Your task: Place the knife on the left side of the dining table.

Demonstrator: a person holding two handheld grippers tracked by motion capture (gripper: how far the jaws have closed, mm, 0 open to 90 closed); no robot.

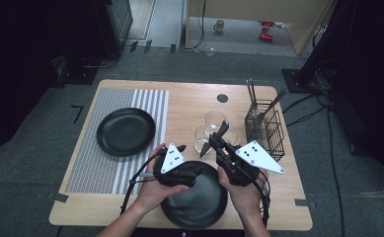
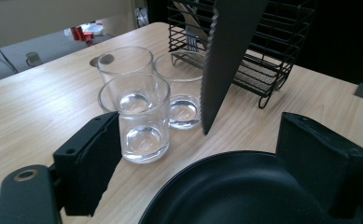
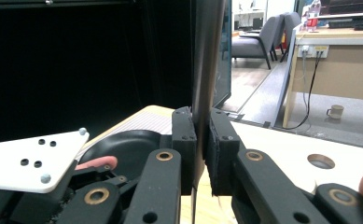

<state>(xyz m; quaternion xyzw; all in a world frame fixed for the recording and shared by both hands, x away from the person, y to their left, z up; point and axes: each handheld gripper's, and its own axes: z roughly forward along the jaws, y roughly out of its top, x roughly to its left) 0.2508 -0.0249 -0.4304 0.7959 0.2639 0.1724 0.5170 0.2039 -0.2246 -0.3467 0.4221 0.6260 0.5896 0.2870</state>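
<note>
The right gripper is clamped on a serrated steel knife, held blade-down beside three clear drinking glasses. The left gripper is spread, its jaws set either side of the near round black plate's rim. A black wire cutlery basket is stationed just beyond.
</note>
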